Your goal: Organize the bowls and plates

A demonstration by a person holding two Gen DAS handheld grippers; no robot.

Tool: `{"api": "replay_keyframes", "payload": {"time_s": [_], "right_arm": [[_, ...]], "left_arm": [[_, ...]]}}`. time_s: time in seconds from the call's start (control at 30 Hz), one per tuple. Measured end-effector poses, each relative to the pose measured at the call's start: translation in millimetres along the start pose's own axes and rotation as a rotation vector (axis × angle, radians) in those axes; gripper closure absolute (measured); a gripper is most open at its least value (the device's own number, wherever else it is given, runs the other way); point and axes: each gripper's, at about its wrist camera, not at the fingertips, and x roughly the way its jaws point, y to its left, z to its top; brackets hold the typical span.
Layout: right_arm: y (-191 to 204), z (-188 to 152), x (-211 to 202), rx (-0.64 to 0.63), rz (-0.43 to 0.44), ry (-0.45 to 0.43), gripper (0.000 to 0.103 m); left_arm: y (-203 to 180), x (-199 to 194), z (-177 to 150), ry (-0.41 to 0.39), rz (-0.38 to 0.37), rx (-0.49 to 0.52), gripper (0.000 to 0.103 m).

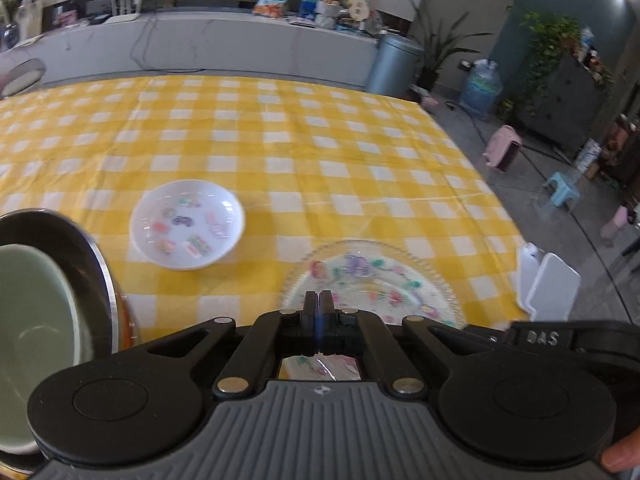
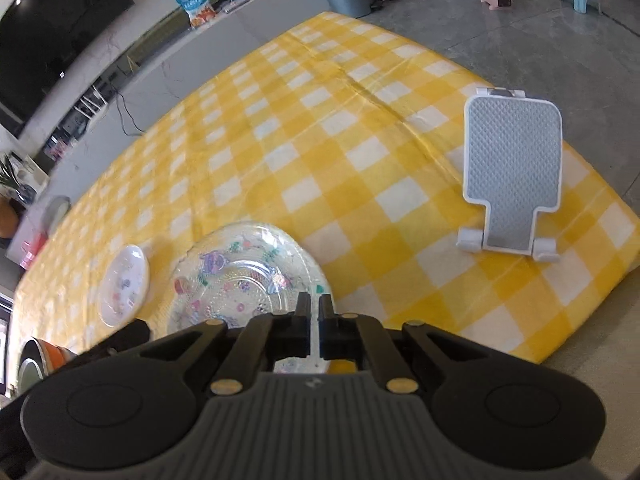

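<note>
Both hand-held grippers are pinched onto the near rim of the clear glass plate (image 2: 244, 276) with its coloured decals: the left hand-held gripper (image 1: 319, 300) with jaws pressed together on the rim, the right hand-held gripper (image 2: 315, 304) clamped on the edge too. Just left of the left one sits a green bowl (image 1: 32, 328) nested in a steel bowl (image 1: 86, 248). Ahead and left lies a small white plate (image 1: 187, 225) on the yellow checked tabletop (image 1: 320, 140). Off to the right stands a white phone stand (image 2: 512, 172).
</note>
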Motion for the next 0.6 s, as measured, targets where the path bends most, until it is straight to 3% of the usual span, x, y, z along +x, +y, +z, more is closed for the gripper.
{"api": "replay_keyframes", "payload": {"time_s": [0.23, 0.6], "right_arm": [[3, -1, 2, -0.027, -0.027, 0.005, 0.103], [2, 1, 2, -0.014, -0.024, 0.009, 0.103]], "left_arm": [[8, 12, 1, 0.036, 0.092, -0.005, 0.097], [10, 23, 0, 0.093, 0.06, 0.002, 0.096]]}}
